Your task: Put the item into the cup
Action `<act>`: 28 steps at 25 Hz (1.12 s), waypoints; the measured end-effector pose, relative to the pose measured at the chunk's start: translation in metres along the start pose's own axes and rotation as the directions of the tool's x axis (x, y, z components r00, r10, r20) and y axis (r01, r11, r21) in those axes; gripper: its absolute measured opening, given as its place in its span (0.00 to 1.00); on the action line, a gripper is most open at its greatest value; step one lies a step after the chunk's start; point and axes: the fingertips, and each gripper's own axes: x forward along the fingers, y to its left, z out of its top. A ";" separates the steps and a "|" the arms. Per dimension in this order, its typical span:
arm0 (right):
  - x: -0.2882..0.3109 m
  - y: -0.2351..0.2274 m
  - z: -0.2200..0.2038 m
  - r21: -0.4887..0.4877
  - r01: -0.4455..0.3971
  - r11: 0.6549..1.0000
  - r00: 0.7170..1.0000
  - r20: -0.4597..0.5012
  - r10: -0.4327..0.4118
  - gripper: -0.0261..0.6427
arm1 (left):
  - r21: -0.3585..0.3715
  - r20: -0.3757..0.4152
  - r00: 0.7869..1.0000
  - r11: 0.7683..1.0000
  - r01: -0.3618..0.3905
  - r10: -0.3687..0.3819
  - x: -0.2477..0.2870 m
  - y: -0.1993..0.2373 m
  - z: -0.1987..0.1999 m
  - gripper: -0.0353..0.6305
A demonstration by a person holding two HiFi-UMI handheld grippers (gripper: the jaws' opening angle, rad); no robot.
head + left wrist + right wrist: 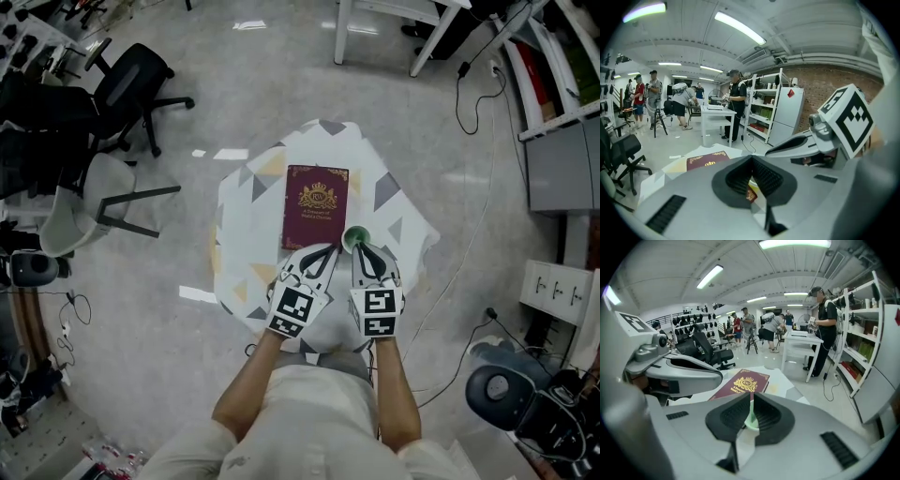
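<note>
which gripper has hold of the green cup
The right gripper: its jaws pinch the rim of the green cup, just in front of the maroon book. The left gripper grips a small red-and-yellow item instead.

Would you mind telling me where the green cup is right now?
In the head view the green cup stands on the table just off the book's near right corner, with the right gripper closed on its rim.

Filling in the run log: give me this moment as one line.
left claw: shut on small red-and-yellow item | right claw: shut on pale green plastic cup | maroon gold-crested book: flat beyond both claws
</note>
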 end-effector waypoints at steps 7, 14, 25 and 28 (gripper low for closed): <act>-0.056 0.009 0.045 -0.036 0.016 0.999 0.982 0.187 -0.009 0.10 | 0.040 0.092 0.996 0.999 -0.007 0.004 -0.036 -0.007 0.040 0.07; -0.109 0.019 0.070 -0.051 0.062 0.997 0.948 0.317 -0.043 0.05 | 0.071 0.152 0.988 0.997 -0.012 0.001 -0.071 -0.020 0.062 0.07; -0.147 0.032 0.075 -0.046 0.103 0.994 0.932 0.353 -0.080 0.05 | 0.096 0.195 0.981 0.995 -0.012 -0.007 -0.102 -0.036 0.074 0.07; -0.148 0.035 0.072 -0.047 0.092 0.995 0.927 0.369 -0.068 0.05 | 0.102 0.204 0.979 0.995 -0.014 -0.008 -0.105 -0.037 0.077 0.07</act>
